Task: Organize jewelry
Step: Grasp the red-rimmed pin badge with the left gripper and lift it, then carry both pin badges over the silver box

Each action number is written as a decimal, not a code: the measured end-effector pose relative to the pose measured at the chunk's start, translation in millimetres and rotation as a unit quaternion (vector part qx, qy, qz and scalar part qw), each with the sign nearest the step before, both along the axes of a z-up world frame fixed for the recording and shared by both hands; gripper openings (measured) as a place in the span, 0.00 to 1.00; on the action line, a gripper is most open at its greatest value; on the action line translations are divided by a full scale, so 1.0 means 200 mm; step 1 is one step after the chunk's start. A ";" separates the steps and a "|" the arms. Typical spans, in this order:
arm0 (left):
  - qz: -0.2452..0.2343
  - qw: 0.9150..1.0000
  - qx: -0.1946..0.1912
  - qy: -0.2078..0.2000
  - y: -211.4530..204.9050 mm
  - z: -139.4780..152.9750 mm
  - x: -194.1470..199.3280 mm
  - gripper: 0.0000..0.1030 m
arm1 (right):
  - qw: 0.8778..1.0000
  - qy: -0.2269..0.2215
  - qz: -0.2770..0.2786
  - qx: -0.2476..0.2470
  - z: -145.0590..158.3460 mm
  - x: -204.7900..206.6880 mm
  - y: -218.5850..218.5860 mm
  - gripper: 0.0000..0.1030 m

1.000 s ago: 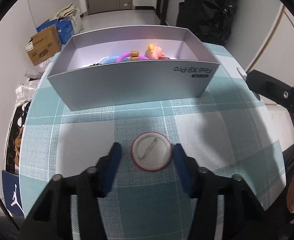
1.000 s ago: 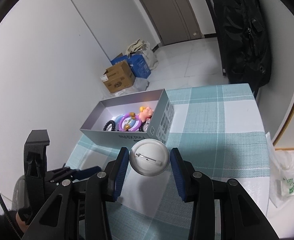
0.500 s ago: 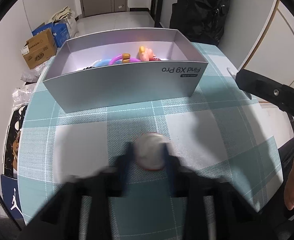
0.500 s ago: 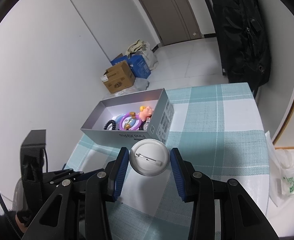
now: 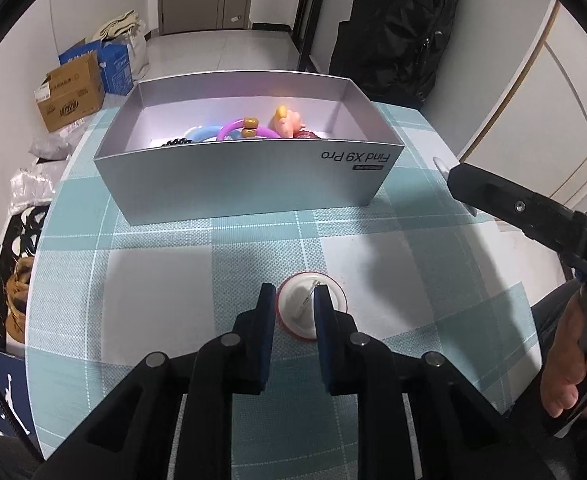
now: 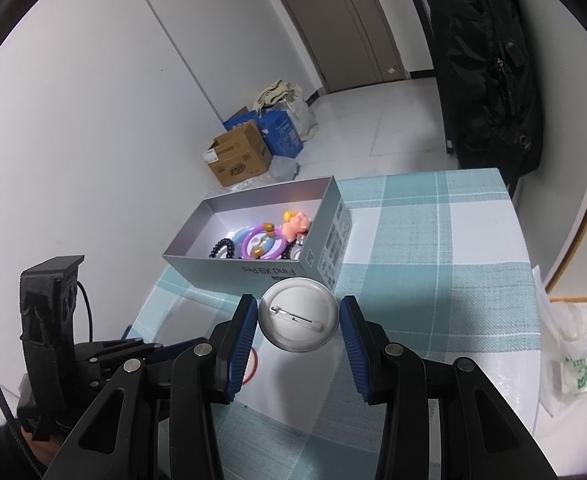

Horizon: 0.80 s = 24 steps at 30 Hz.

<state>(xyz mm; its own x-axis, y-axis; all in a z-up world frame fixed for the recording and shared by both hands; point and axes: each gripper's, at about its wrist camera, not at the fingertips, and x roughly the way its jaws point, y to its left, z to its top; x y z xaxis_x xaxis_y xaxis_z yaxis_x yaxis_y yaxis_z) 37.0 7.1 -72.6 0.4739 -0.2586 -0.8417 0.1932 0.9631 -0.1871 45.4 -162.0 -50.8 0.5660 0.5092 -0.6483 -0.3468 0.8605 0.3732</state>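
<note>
Narrowed since a second ago, left gripper (image 5: 293,309) pinches the red-rimmed pin badge (image 5: 299,306) on the checked tablecloth (image 5: 165,280); right gripper (image 6: 298,322), raised, clamps a silver pin badge (image 6: 298,313) near the grey box (image 6: 253,272).

Left gripper (image 5: 293,304) with jaws narrowed over a red-rimmed pin badge (image 5: 311,311) lying pin-side up on the checked tablecloth (image 5: 165,280). Beyond the badge stands an open grey box (image 5: 249,178) holding colourful trinkets (image 5: 249,128); the right gripper (image 5: 525,216) enters right of the badge.
</note>
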 end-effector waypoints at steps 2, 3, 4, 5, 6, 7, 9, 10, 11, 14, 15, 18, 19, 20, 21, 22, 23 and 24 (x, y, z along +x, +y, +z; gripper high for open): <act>-0.004 1.000 0.002 0.002 -0.01 -0.01 0.01 0.14 | 1.000 0.000 0.001 -0.001 0.00 0.00 0.00 0.40; -0.006 1.000 0.005 0.004 -0.02 -0.03 0.02 0.14 | 1.000 0.000 0.002 0.000 0.00 0.00 0.00 0.40; -0.010 1.000 0.010 0.009 -0.02 -0.04 0.03 0.14 | 1.000 0.000 0.003 0.001 0.00 0.00 0.01 0.40; -0.014 1.000 0.014 0.006 -0.02 -0.04 0.02 0.14 | 1.000 -0.001 0.003 0.001 0.00 0.00 0.00 0.40; -0.019 1.000 0.023 0.001 -0.04 -0.04 0.02 0.14 | 1.000 -0.002 0.003 0.002 0.01 0.00 0.00 0.40; -0.028 0.999 0.038 -0.002 -0.05 -0.04 0.02 0.14 | 1.000 -0.002 0.003 0.003 0.01 0.00 0.00 0.40; -0.040 0.997 0.066 -0.005 -0.08 -0.04 0.02 0.14 | 1.000 -0.003 0.002 0.005 0.01 0.00 0.00 0.40; -0.047 0.996 0.082 -0.010 -0.10 -0.03 0.01 0.14 | 1.000 -0.003 0.002 0.006 0.01 0.00 0.00 0.40; -0.052 0.994 0.093 -0.013 -0.11 -0.03 0.01 0.14 | 1.000 -0.003 0.002 0.007 0.01 0.00 0.00 0.40; -0.053 0.995 0.086 -0.009 -0.08 -0.03 0.01 0.12 | 1.000 -0.002 0.002 0.008 0.01 0.00 0.00 0.40; -0.050 0.996 0.073 -0.002 -0.06 -0.03 0.02 0.09 | 1.000 -0.003 0.003 0.008 0.01 0.00 0.00 0.40; -0.043 0.998 0.037 0.013 -0.01 -0.03 0.03 0.00 | 1.000 -0.005 0.005 0.009 0.02 0.00 0.00 0.40; -0.042 0.998 0.033 0.014 0.00 -0.03 0.03 0.00 | 1.000 -0.006 0.005 0.009 0.02 0.00 0.00 0.40; -0.044 0.998 0.033 0.012 -0.01 -0.03 0.03 0.00 | 1.000 -0.007 0.006 0.009 0.02 0.00 0.00 0.40; -0.044 0.998 0.032 0.012 -0.01 -0.03 0.03 0.00 | 1.000 -0.008 0.007 0.009 0.03 -0.01 0.00 0.40; -0.044 0.999 0.023 0.017 -0.01 -0.03 0.03 0.00 | 1.000 -0.010 0.007 0.009 0.03 -0.01 0.01 0.40; -0.044 0.999 0.020 0.018 -0.01 -0.03 0.03 0.00 | 1.000 -0.010 0.006 0.009 0.03 -0.01 0.00 0.40; -0.043 0.999 0.019 0.017 -0.01 -0.03 0.03 0.00 | 1.000 -0.011 0.006 0.010 0.03 -0.01 0.00 0.40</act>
<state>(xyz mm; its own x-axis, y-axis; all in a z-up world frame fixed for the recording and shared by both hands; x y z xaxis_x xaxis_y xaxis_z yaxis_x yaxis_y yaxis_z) 43.8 4.3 -77.6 0.4221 -0.2639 -0.8673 0.2689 0.9501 -0.1583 43.9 -161.1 -44.9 0.5729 0.5293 -0.6258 -0.3656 0.8484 0.3828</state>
